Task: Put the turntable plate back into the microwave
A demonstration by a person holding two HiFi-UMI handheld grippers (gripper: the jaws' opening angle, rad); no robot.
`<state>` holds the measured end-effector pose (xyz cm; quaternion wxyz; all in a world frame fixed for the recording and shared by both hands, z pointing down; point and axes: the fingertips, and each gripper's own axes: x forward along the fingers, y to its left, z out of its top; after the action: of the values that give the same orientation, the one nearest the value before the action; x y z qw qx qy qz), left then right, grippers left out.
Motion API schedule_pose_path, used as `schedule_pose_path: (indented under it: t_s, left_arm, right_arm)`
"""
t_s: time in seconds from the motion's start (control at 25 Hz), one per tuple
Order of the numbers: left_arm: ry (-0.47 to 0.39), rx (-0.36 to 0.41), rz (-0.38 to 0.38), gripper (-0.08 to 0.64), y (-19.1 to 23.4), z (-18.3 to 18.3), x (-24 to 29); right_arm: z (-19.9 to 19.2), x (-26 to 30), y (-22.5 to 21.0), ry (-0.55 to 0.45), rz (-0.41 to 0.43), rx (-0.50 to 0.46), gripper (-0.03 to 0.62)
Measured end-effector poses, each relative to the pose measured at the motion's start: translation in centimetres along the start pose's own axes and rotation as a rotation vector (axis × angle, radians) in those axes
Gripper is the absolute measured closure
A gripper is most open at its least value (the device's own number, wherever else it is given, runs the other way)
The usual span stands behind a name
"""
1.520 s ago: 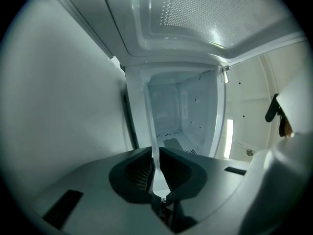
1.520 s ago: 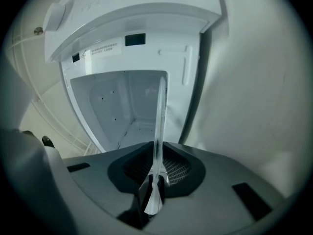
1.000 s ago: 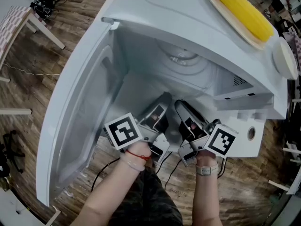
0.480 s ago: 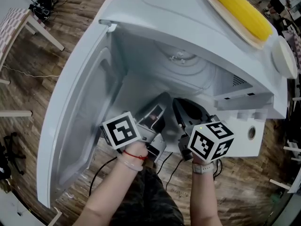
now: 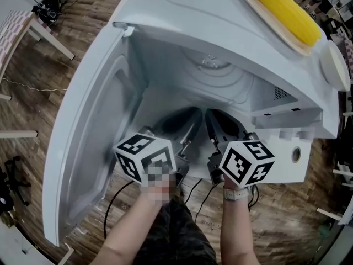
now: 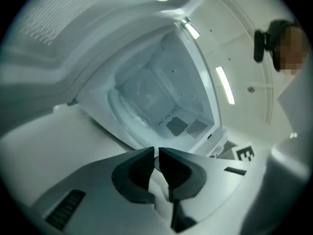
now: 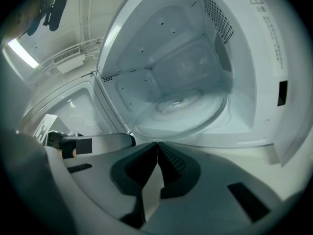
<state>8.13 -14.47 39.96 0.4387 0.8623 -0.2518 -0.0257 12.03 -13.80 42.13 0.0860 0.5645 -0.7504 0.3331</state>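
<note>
So the microwave (image 5: 182, 15) is white, with its door (image 5: 91, 142) swung wide open to the left. The turntable plate (image 7: 182, 109) is clear glass and it's inside the cavity, lying flat on the floor of it and more or less centred. From the head view you can only catch its rings and a bit of glare deep under the top panel. Nothing else is in the cavity that I can see.

On top of the microwave there's a pale oval tray (image 5: 259, 10) with a yellow cob of corn (image 5: 284, 10) lying along it. Beside that, at the right edge, sits a round white thing (image 5: 335, 65) I can't identify.

Both grippers sit side by side right at the mouth of the cavity, pointing in. The left gripper (image 6: 157, 153) has its jaws pulled together with only a sliver of a gap, and there's nothing in them. The right gripper (image 7: 157, 145) has its tips touching, also empty. The plate is ahead of both of them and further in. Neither one touches it, and a strip of bare cavity floor shows between the jaw tips and the plate's near rim in the right gripper view.

All around is wood plank floor (image 5: 49, 93). A table with a checked cloth (image 5: 16, 26) stands off at the upper left, and black cables (image 5: 118, 200) trail below the door. I can't tell what the microwave itself stands on.
</note>
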Motion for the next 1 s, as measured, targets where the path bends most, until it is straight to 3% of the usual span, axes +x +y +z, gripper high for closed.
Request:
schedule_pose_path:
  t_s: [0.12, 0.2, 0.56, 1.0]
  left_arm:
    - [0.065, 0.218, 0.073, 0.522, 0.0, -0.2, 0.3]
    - [0.083, 0.289, 0.097, 0.523, 0.1, -0.3, 0.5]
    - [0.118, 0.404, 0.136, 0.527, 0.5, 0.0, 1.2]
    - [0.117, 0.415, 0.123, 0.537, 0.0, -0.4, 1.7]
  right_arm:
    - [0.2, 0.1, -0.2, -0.006, -0.009, 0.000, 0.571]
    - [0.2, 0.1, -0.3, -0.007, -0.013, -0.003, 0.571]
    - [0.4, 0.1, -0.6, -0.013, -0.024, -0.011, 0.571]
    - [0.4, -0.3, -1.3, -0.026, -0.057, -0.021, 0.571]
